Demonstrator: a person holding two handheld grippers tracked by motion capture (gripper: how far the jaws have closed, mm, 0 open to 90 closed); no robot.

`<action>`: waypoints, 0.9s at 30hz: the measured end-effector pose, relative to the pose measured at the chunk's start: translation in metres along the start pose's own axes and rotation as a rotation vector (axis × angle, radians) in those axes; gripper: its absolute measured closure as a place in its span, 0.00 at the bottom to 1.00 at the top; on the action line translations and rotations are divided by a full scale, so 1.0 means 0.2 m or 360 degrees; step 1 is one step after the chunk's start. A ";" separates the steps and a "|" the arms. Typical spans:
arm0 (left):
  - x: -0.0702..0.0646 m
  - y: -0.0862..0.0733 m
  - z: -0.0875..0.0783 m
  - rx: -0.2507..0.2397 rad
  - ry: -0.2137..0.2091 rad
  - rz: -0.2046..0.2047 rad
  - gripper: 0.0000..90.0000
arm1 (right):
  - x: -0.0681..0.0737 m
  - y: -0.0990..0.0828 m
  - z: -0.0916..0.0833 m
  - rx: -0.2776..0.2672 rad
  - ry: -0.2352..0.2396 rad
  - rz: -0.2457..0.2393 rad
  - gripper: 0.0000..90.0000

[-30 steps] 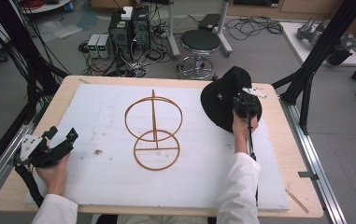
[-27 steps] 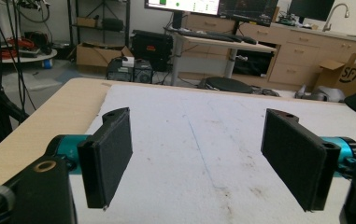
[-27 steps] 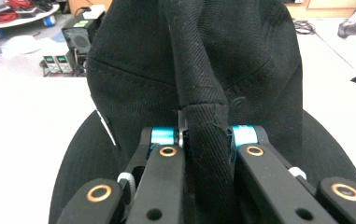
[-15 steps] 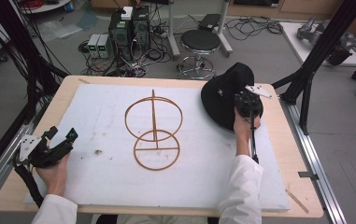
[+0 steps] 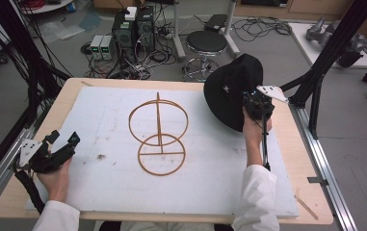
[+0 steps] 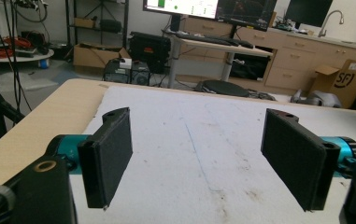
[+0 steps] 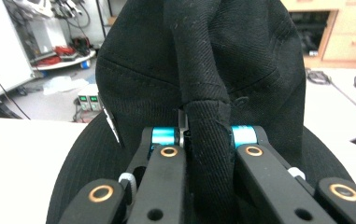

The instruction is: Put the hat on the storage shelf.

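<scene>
A black bucket hat [image 5: 234,86] hangs lifted over the table's far right part. My right gripper [image 5: 257,105] is shut on a fold of the black bucket hat's [image 7: 203,70] cloth, which fills the gap between the jaws of the right gripper [image 7: 207,135]. A wooden ring stand [image 5: 159,132], with an upright hoop on a flat round base, rests in the middle of the white mat. Near the table's left front edge my left gripper [image 5: 60,139] is held wide open. Between the left gripper's [image 6: 199,163] jaws only bare mat shows.
The white mat [image 5: 210,187] covers most of the wooden table [image 5: 301,163]. Black frame posts [image 5: 333,43] rise at both sides. Behind the table's far edge stand a round stool [image 5: 209,43] and computer boxes [image 5: 133,26] among cables.
The right gripper has carried the hat slightly up and away; the hat sits a little higher over the far right edge. The left gripper has stayed in place.
</scene>
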State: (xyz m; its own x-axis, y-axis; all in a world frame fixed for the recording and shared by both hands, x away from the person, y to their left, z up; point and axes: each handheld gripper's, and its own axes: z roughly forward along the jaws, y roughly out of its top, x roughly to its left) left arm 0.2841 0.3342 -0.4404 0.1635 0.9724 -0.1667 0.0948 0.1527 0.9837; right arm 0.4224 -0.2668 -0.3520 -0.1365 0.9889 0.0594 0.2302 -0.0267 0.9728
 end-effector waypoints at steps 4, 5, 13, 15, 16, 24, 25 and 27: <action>0.00 0.00 0.00 -0.0002 0.0004 -0.0001 0.28 | 0.03 0.03 -0.05 -0.0061 0.0023 -0.0017 0.97; 0.00 0.00 0.00 -0.0001 0.0003 -0.0002 0.28 | 0.05 0.05 -0.07 -0.0089 0.0033 -0.0016 0.97; 0.00 0.00 0.00 -0.0005 0.0003 -0.0010 0.28 | 0.11 0.11 -0.20 -0.0219 0.0119 -0.0041 0.97; 0.00 0.00 0.00 -0.0005 0.0004 -0.0012 0.28 | 0.14 0.13 -0.24 -0.0269 0.0138 -0.0053 0.97; 0.01 0.00 0.00 -0.0005 0.0004 -0.0011 0.28 | 0.15 0.14 -0.25 -0.0296 0.0151 -0.0052 0.97; 0.00 0.00 0.00 -0.0004 0.0003 -0.0012 0.28 | 0.20 0.19 -0.38 -0.0446 0.0255 -0.0071 0.97; 0.01 0.00 0.00 -0.0004 0.0003 -0.0013 0.28 | 0.21 0.19 -0.39 -0.0459 0.0268 -0.0066 0.97; 0.01 0.00 0.00 -0.0005 0.0002 -0.0014 0.28 | 0.21 0.20 -0.41 -0.0484 0.0288 -0.0062 0.97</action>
State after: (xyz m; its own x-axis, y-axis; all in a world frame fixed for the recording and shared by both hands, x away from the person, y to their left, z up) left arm 0.2844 0.3351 -0.4406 0.1612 0.9713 -0.1751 0.0933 0.1616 0.9824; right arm 0.3462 -0.2382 -0.2928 -0.3144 0.9487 0.0335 -0.0723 -0.0591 0.9956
